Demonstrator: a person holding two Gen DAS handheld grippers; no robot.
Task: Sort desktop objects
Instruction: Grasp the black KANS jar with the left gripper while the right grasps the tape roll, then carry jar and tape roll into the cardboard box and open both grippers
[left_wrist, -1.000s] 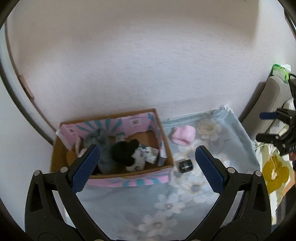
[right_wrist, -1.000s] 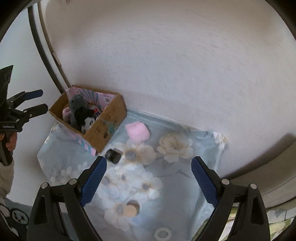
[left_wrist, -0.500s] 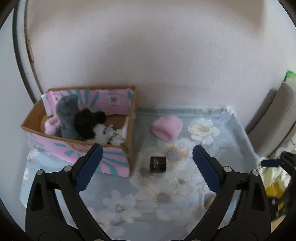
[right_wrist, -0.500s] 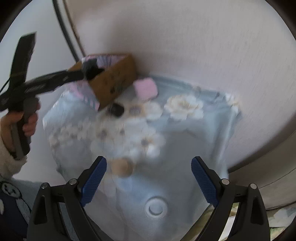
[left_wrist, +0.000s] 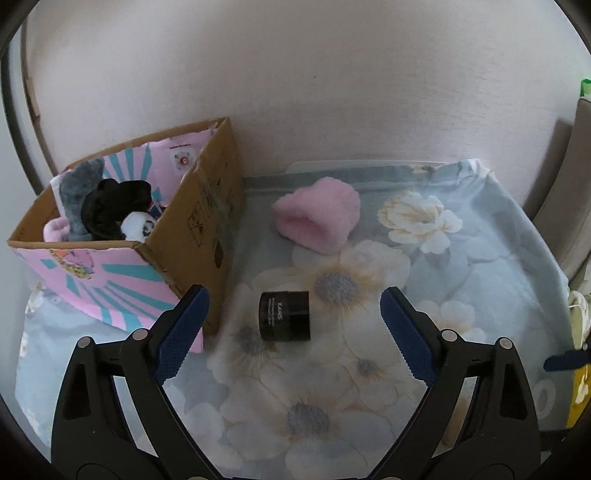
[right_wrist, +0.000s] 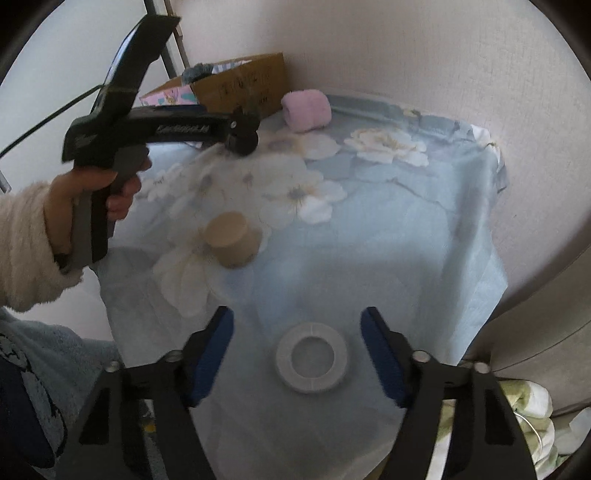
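Four items left on the flowered cloth (left_wrist: 498, 258), several soft things already in the box (left_wrist: 199, 221). Left to right: box at far left by the wall holds grey, black and white plush pieces. Black jar (left_wrist: 284, 316) lies on its side just right of the box, framed between the left tongs (left_wrist: 294, 325), which are wide open and empty, not touching it. Pink fuzzy piece (left_wrist: 321, 214) sits behind the jar, near the wall. Beige cylinder (right_wrist: 232, 240) stands mid-cloth. White ring (right_wrist: 311, 357) lies flat between the right tongs (right_wrist: 296, 354), open too, nothing gripped. Judgement: roughly halfway; jar and ring look like the next picks.
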